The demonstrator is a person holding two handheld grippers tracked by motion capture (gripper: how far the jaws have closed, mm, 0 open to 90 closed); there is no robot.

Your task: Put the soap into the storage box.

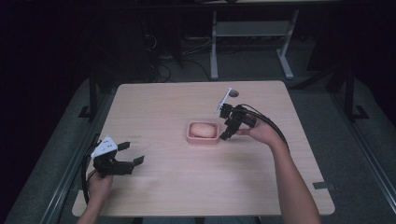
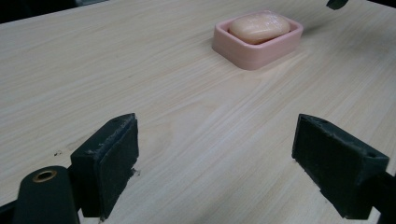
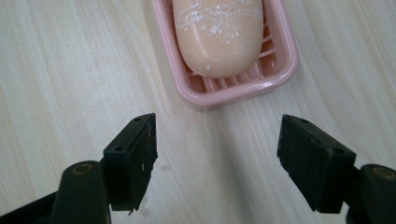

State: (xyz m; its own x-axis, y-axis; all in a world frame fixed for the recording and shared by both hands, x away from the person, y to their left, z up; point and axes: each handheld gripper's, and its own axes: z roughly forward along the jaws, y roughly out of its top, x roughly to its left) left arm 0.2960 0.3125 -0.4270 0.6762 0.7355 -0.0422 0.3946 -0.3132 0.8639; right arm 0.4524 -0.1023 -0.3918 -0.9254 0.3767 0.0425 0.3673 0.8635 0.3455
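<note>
At the centre of the high view, one pink soap dish (image 1: 203, 138) sits on the wooden table (image 1: 163, 186) with one peach-coloured bar of soap (image 1: 204, 129) lying inside it. We hold the right gripper (image 1: 227, 131) just right of the dish, its jaws parted and empty; in the right gripper view they frame bare wood at the bottom of the frame, with the dish's near rim (image 3: 233, 91) just beyond them and the soap (image 3: 217, 32) at the top. The left gripper (image 1: 133, 156) waits at lower left, well apart from the dish, jaws wide and holding nothing; its view shows dish (image 2: 261, 49) and soap (image 2: 259, 27) far off at upper right. We judge the work barely begun: the soap is still in its dish, no grasp made, the reach and closing yet to come.
</note>
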